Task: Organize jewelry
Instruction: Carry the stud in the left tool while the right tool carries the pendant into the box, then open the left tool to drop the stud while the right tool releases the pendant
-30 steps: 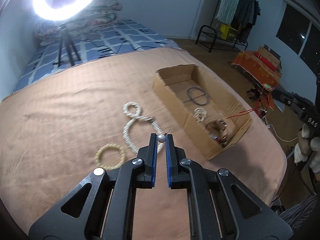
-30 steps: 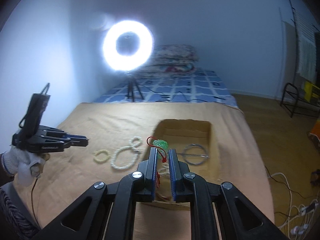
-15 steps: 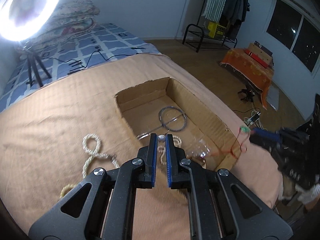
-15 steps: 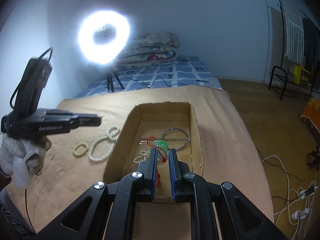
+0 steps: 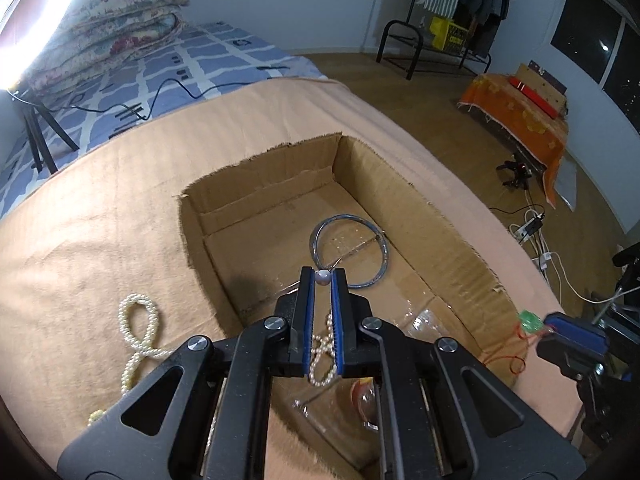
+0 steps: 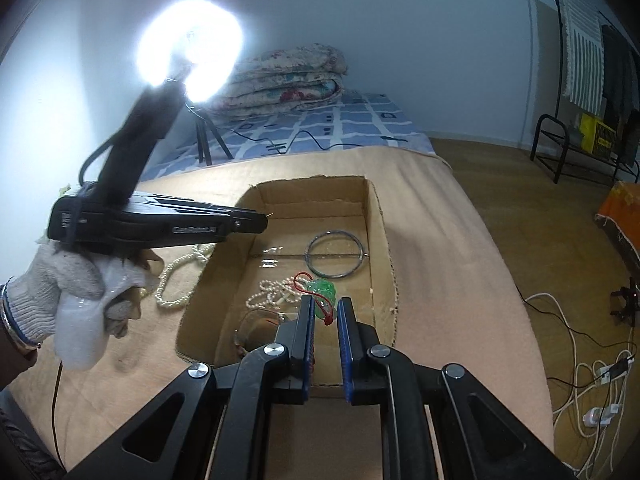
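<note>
An open cardboard box (image 5: 408,200) (image 6: 382,220) lies on the tan bedspread. In it lie a metal bangle (image 5: 350,252) (image 6: 335,253) and a small pearl strand (image 5: 322,354) (image 6: 272,294). My left gripper (image 5: 323,280) is shut on a single pearl bead (image 5: 323,277) and hangs over the box. My right gripper (image 6: 325,306) is shut on a green pendant with a red cord (image 6: 322,292) over the near end of the box; the pendant also shows in the left wrist view (image 5: 530,320). A long pearl necklace (image 5: 138,328) (image 6: 180,276) lies on the cloth left of the box.
A clear glass piece (image 5: 360,396) lies at the box's near end. A ring light on a tripod (image 6: 190,50) stands on the blue quilted bed behind. Folded blankets (image 6: 288,80), a clothes rack (image 5: 452,12) and floor cables (image 6: 600,372) lie around.
My left gripper has moved right from above the necklaces to over the box, still holding the pearl bead. My right gripper has moved in over the box with the green pendant.
</note>
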Available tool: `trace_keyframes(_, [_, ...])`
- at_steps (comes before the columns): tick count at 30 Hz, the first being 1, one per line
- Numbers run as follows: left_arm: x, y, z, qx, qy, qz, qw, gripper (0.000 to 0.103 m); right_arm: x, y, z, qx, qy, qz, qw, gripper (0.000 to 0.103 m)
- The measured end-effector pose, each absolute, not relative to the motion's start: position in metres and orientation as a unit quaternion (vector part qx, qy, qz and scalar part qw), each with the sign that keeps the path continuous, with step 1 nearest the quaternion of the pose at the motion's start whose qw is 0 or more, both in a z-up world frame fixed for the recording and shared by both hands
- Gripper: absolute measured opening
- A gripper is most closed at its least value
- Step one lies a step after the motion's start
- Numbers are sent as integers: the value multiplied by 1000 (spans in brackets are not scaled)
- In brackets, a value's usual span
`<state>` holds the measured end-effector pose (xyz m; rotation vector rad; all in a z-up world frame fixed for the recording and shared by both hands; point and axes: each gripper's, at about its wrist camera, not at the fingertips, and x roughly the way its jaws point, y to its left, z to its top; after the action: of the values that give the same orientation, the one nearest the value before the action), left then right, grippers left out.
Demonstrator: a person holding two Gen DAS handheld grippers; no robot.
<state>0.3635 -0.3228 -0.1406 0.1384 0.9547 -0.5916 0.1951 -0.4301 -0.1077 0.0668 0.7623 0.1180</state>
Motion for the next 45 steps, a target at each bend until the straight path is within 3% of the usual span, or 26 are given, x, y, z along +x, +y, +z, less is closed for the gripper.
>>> trace_keyframes(13, [379, -339, -167, 78, 474, -260, 838, 6, 199, -434, -119, 32, 391, 47, 919, 9])
trace_keyframes(41, [381, -340, -169, 81, 474, -253, 840, 6, 205, -428, -126, 24, 401, 51, 915, 10])
trace_keyframes(45, [381, -340, -168, 81, 474, -254, 839, 6, 204, -429, -125, 24, 396, 49, 916, 22])
